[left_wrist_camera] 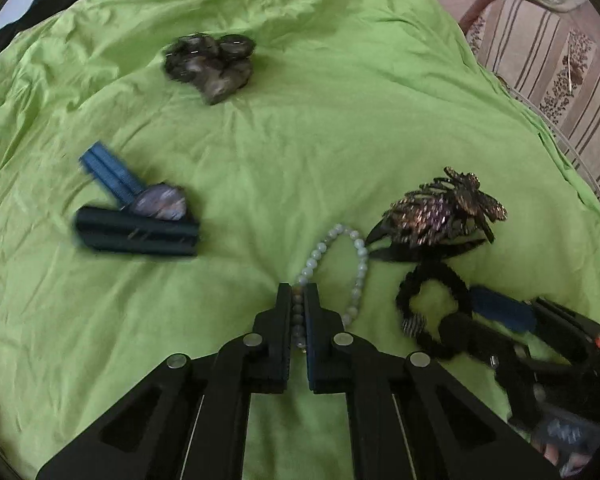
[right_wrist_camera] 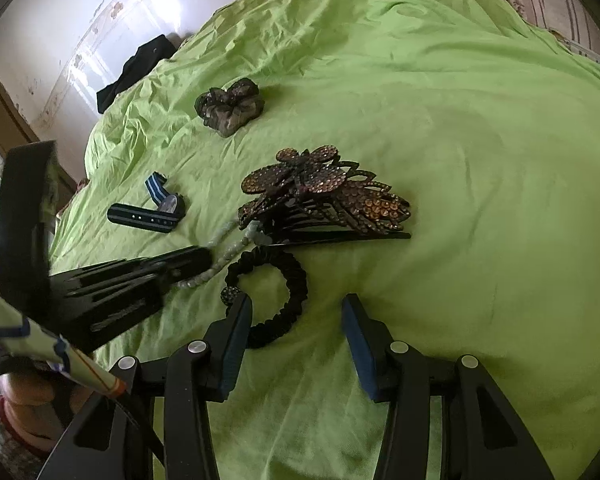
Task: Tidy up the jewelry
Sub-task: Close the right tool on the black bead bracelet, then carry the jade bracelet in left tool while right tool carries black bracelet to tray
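Note:
My left gripper (left_wrist_camera: 298, 292) is shut on a pale green bead bracelet (left_wrist_camera: 358, 254) that lies on the green sheet (left_wrist_camera: 300, 140); it also shows in the right wrist view (right_wrist_camera: 206, 258) gripping the bracelet (right_wrist_camera: 236, 246). My right gripper (right_wrist_camera: 296, 306) is open and empty, its left finger resting by a black scrunchie (right_wrist_camera: 288, 280). The scrunchie (left_wrist_camera: 432, 280) lies right of the bracelet. A rhinestone butterfly hair clip (left_wrist_camera: 440, 212) (right_wrist_camera: 324, 196) sits just beyond. A blue-strapped watch (left_wrist_camera: 140, 216) (right_wrist_camera: 156, 210) lies left. A camouflage scrunchie (left_wrist_camera: 212, 64) (right_wrist_camera: 230, 108) lies farther back.
A black cloth (right_wrist_camera: 136, 70) lies at the sheet's far left edge by a white wall. A striped patterned cushion (left_wrist_camera: 548, 64) and wooden frame stand at the right. The sheet (right_wrist_camera: 460, 160) is wrinkled.

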